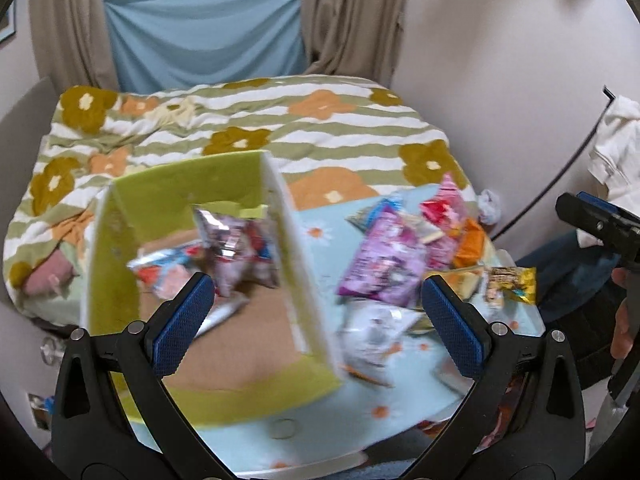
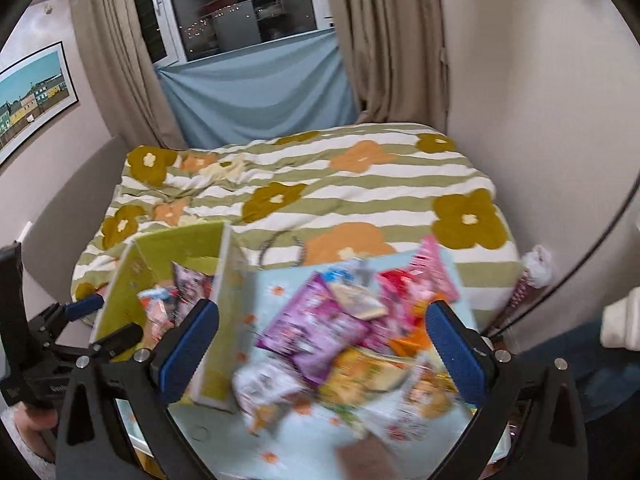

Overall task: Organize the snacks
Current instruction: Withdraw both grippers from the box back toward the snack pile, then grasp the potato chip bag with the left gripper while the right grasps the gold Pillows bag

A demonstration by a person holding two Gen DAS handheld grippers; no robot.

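Green cardboard forms the box (image 1: 208, 184) that stands on the left part of the pale blue flowered surface (image 1: 320, 228), and a few snack packets already lie inside it, among them a silvery foil packet (image 1: 230, 240). To the right of the box wall a loose pile of snacks (image 2: 360, 336) is spread on the surface: a purple packet (image 2: 316, 324) on top, a red and pink one (image 2: 404, 292) behind, an orange one and a yellow one nearer the camera. Both views are blurred, so labels cannot be read. The left gripper (image 1: 316, 320) hangs above the box's right wall with its blue pads spread wide and nothing between them. The right gripper (image 2: 320, 344) is likewise wide apart and empty, poised over the pile. The sorting seems partway through, with most packets outside the box. The next move probably calls for lowering the right gripper onto one packet, likely the purple one, pinching its crinkly edge without dragging its neighbours, and carrying it over the wall
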